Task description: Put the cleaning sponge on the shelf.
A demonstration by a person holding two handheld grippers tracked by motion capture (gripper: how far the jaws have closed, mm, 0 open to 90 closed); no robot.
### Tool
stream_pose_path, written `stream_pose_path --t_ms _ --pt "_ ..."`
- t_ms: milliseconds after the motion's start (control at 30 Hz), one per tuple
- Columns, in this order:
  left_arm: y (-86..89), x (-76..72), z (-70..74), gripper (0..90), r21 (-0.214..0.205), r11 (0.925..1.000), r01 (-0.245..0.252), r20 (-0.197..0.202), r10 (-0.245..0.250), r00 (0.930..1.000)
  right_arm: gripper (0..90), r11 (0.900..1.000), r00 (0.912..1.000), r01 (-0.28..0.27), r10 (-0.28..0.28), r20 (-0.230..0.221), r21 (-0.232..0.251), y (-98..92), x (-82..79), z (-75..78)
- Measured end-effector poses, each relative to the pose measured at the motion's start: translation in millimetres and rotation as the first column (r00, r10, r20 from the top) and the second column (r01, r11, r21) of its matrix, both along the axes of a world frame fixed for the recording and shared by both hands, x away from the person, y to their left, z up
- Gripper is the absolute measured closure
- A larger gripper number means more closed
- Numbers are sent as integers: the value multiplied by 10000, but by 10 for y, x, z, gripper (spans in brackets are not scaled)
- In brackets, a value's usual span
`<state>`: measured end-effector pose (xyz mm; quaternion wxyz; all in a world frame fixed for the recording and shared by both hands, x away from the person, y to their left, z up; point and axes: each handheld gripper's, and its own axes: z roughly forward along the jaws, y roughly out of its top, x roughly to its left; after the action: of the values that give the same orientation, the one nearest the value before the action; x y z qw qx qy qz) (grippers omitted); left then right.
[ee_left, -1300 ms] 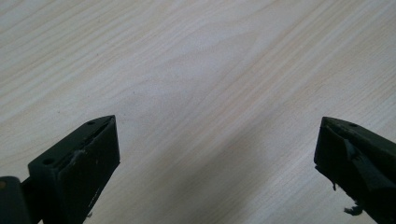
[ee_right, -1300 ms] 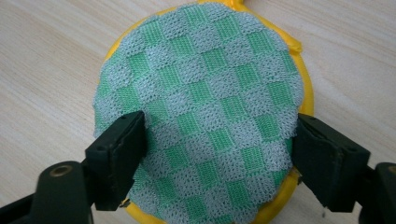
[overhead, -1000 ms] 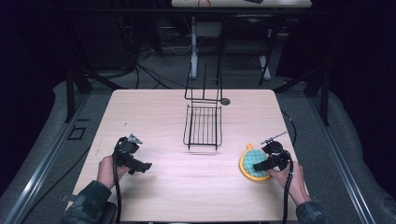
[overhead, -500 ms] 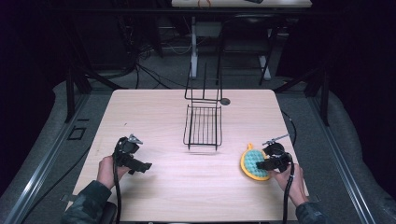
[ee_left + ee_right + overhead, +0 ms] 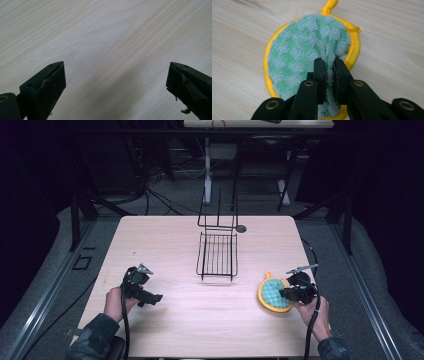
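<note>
Risk: slip, only a thin fold pinched | right gripper (image 5: 329, 65) clamped on round green-mesh, yellow-rimmed pot holder (image 5: 304, 55) ahead | left gripper (image 5: 115, 75) wide open, empty

One table (image 5: 165, 330), light wood. One wire rack (image 5: 218, 254) stands just above the table's centre, toward twelve o'clock. One round pot holder (image 5: 274, 293), green weave with a yellow rim, lies toward four o'clock. One small dark disc (image 5: 241, 228) sits at the rack's one o'clock. Two grippers: left gripper (image 5: 148, 297) toward eight o'clock, right gripper (image 5: 283, 294) at the pot holder.
</note>
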<state>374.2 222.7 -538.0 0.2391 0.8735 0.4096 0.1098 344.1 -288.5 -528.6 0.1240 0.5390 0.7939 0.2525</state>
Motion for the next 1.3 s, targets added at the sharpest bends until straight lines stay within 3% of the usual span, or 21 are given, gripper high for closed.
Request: stream_pose_path --t_ms 333,933,1300 --pt "2 3 0 26 -36 10000 -7 5 7 10000 832 9997 9987 -4 -9 511 258 -35 -76 166" --pt "3 12 -4 24 -107 9999 24 -36 -25 10000 830 9984 9959 -295 253 866 475 22 -92 309" --pt "-7 13 -8 23 -70 10000 16 -7 -16 10000 832 9968 9886 -651 582 1386 457 113 -44 454"
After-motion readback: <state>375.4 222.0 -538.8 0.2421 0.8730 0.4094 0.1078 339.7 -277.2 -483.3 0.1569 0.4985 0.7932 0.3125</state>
